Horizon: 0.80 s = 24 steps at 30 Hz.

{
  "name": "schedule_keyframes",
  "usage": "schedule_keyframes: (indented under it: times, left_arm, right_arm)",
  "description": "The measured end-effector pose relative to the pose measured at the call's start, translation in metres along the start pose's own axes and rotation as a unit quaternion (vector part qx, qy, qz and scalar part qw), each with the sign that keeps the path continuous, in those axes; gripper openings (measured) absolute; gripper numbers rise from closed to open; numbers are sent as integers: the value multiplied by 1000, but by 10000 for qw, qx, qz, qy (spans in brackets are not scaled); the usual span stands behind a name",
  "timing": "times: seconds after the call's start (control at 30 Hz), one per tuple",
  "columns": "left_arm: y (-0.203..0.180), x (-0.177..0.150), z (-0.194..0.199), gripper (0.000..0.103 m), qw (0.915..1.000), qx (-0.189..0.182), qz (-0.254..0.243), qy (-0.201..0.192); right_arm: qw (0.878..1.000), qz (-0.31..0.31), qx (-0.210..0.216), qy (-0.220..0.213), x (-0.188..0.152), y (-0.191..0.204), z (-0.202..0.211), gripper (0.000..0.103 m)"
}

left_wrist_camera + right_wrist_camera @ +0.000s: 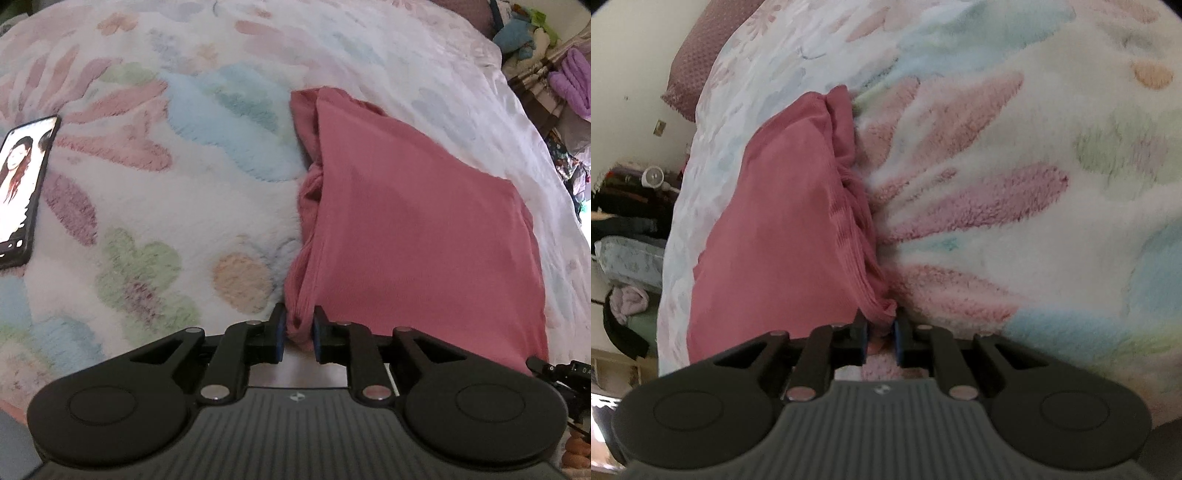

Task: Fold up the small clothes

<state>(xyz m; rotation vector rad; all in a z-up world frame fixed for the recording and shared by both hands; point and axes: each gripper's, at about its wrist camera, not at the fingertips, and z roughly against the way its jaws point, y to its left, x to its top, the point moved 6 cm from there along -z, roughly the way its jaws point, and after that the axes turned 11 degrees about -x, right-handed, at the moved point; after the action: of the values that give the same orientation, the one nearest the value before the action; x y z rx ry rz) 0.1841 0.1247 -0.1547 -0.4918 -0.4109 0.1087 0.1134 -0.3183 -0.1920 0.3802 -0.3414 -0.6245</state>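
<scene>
Pink garment (413,221), folded over on itself, lying on a bed under a fleece blanket (155,192) with a pastel flower print; bunched, gathered edge along the side facing the blanket's open expanse, flat smooth face toward the bed's far edge.

Left gripper (298,334) at the near corner of the bunched edge: fingers (279,332) slightly apart, cloth between them, left pad touching the fabric, right pad apparently just clear (contact hard to judge at this angle).

Right gripper (880,338) at the other near corner of the same edge: fingers (862,339) narrowly spaced, clamped on a thin gathered fold of the garment (775,240).

Surroundings, left wrist view: phone (22,188) lying face up on the blanket with a lit screen, well apart from the garment; soft toys (524,33) and purple folded cloth (572,81) beyond the bed's far edge; tip of the other gripper at lower right.

Surroundings, right wrist view: maroon dotted pillow (709,48) at the head of the bed; white sheet (709,155) under the garment's outer side; cluttered dark shelves (631,214) against the wall.

Between garment and phone, only bare blanket.
</scene>
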Motion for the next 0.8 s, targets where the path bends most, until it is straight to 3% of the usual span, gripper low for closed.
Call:
schedule_keyframes:
  times: [0.2, 0.33, 0.43, 0.5, 0.63, 0.8]
  left_arm:
    - [3, -4, 13, 21, 9991, 97, -96, 390]
    - [1, -1, 26, 21, 9978, 131, -349, 541]
    - [-15, 13, 34, 22, 9964, 141, -748, 367]
    - [-27, 27, 34, 26, 9947, 122, -988, 241]
    - [-55, 55, 19, 27, 9896, 37, -1438, 35]
    - [-83, 81, -17, 27, 9849, 22, -1732, -17]
  right_arm:
    - [9982, 437, -389, 103, -2, -4, 11, 7]
    - [9967, 637, -510, 39, 5, -7, 27, 19]
    - [9963, 758, -345, -233, 23, -2, 44, 41]
    - [9955, 817, -179, -436, 39, 6, 49, 43]
    - [9945, 748, 209, -696, 70, 25, 39, 60]
    - [9946, 431, 584, -736, 104, 38, 6, 67]
